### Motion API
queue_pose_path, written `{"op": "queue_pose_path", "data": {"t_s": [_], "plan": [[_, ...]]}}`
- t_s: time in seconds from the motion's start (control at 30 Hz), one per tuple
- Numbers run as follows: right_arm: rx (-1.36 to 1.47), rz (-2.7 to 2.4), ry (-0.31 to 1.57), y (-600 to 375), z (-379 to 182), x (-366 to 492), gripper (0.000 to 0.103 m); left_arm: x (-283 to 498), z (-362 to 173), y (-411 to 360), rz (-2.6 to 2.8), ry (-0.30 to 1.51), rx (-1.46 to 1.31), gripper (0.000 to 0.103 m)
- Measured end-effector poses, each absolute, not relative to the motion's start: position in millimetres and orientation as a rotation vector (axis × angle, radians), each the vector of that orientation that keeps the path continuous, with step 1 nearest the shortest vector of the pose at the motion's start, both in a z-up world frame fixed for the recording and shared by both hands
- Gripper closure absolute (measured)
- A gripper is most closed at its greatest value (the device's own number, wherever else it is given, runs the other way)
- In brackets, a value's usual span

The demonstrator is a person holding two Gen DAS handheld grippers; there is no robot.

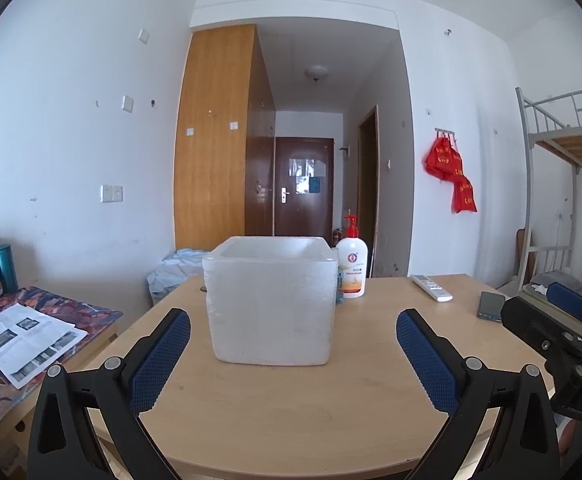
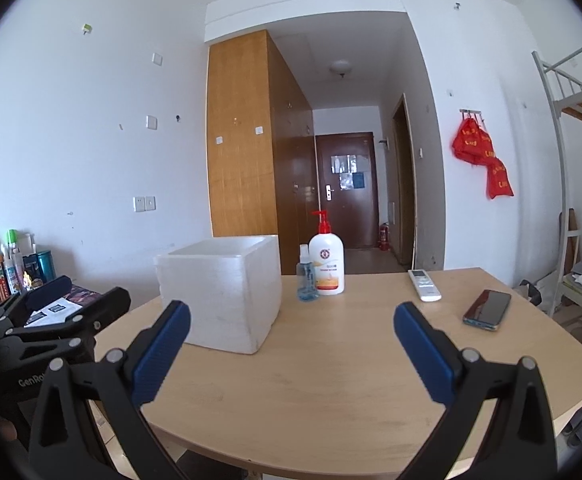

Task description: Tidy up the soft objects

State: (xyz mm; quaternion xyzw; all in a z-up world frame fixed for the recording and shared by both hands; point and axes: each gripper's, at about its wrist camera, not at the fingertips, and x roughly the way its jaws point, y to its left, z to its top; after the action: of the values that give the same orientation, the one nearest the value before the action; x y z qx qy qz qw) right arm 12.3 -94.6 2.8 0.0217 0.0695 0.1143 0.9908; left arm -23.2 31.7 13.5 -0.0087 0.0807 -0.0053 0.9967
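- Left gripper (image 1: 293, 330) and right gripper (image 2: 292, 322) hover with fingers spread wide, grasping nothing.
- White foam box (image 1: 271, 300) sits mid-tabletop (image 1: 291, 408), beside a pump bottle (image 2: 326, 264).

Bare light wooden desk (image 2: 331, 392) is lying open in front; the white foam box (image 2: 227, 292) is blocking the left (red-pump lotion bottle (image 2: 326, 256) behind).
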Motion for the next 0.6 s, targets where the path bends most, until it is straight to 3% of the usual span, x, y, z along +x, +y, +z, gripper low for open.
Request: {"op": "queue_pose_path", "data": {"t_s": [0.6], "plan": [[0.040,0.242,0.145,-93.9,2.6,12.7,0.000,-23.2,14.4,31.8,-0.018,0.166,-0.011,0.000]]}}
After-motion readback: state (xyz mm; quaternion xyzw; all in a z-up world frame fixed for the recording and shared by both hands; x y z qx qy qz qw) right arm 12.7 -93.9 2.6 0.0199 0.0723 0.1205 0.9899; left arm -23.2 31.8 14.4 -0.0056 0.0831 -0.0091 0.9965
